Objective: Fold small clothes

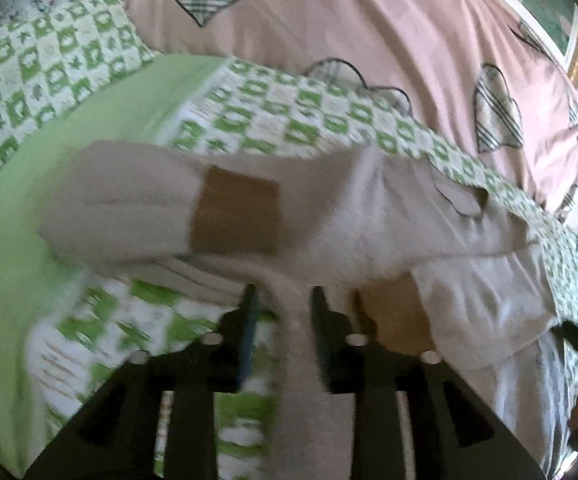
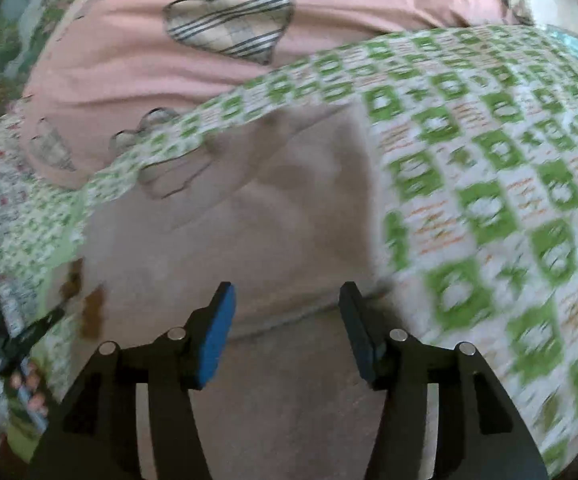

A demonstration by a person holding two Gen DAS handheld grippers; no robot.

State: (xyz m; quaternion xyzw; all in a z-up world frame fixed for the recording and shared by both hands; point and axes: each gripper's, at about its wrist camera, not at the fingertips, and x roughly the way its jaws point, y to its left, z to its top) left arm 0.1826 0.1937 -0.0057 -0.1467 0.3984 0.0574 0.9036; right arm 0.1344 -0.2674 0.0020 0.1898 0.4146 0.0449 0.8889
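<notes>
Soft, even daylight; both fisheye views motion-blurred, edges bent and dark-vignetted.

A beige garment (image 2: 273,208) is being framed between the parted right gripper (image 2: 287,300), green-checked sheet (image 2: 489,184) at three o'clock.

One beige garment (image 1: 329,216) with one brown patch (image 1: 235,218). One green-checked sheet (image 2: 489,184). One pink quilt (image 1: 329,32), several plaid hearts (image 2: 229,20); exact count unclear. Two grippers: left (image 1: 285,300), right (image 2: 287,300).
</notes>
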